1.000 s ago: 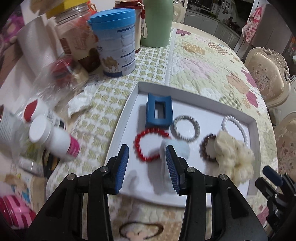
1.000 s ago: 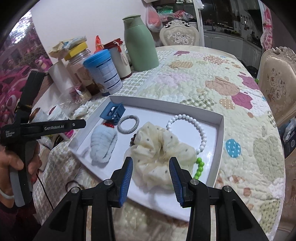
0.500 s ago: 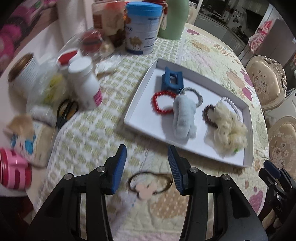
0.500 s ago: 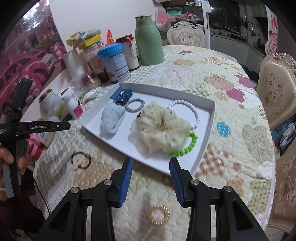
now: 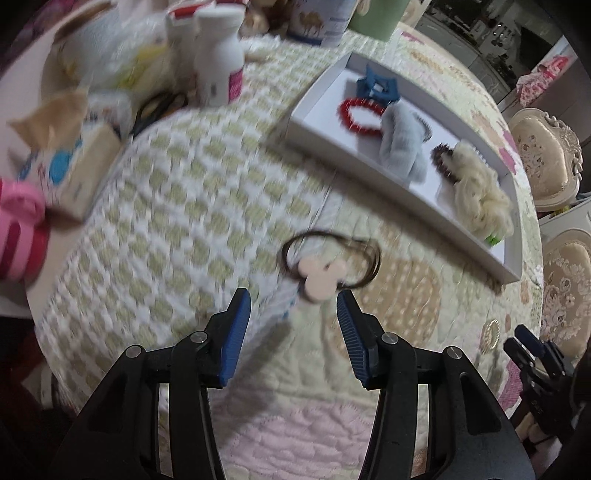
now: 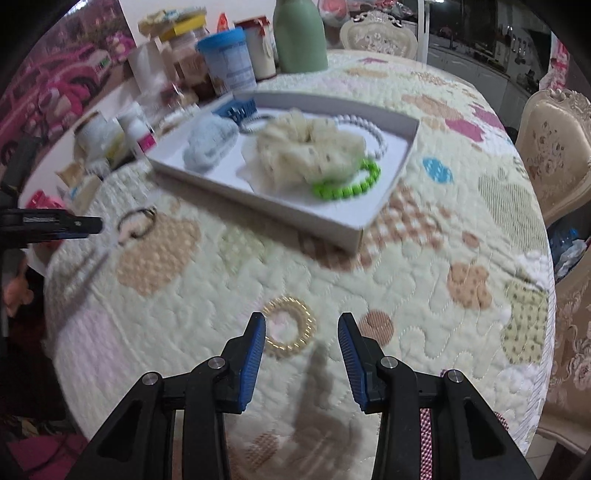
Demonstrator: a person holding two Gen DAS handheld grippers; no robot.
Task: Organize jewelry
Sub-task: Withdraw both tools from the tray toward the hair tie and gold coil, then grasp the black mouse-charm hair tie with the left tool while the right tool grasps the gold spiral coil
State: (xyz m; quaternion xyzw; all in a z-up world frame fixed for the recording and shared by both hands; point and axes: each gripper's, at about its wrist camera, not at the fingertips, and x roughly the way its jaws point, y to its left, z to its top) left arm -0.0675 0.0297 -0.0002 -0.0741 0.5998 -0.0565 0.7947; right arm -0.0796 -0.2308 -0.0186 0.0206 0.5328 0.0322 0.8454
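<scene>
A white tray (image 5: 314, 107) (image 6: 258, 201) on the quilted table holds a blue claw clip (image 5: 376, 86), a red bead bracelet (image 5: 360, 116), a light blue scrunchie (image 5: 402, 147) (image 6: 208, 144), a cream scrunchie (image 5: 480, 192) (image 6: 306, 155), a white bead bracelet (image 6: 373, 133) and a green bead bracelet (image 6: 351, 186). A brown hair tie with a pink flower charm (image 5: 325, 271) (image 6: 135, 227) lies on the quilt just ahead of my open, empty left gripper (image 5: 293, 306). A gold bead bracelet (image 6: 290, 326) lies on the quilt just ahead of my open, empty right gripper (image 6: 301, 328).
Bottles, jars and tins crowd the table's left side: a white bottle (image 5: 218, 59), a blue-lidded tin (image 6: 227, 59), a green flask (image 6: 299, 35), a pink cup (image 5: 18, 229). Cream chairs (image 6: 554, 147) stand at the right. The table edge curves close below both grippers.
Both grippers have pulled back from the tray and come down low over the quilt. The left now faces the brown hair tie, the right the gold bracelet. Both stayed open.
</scene>
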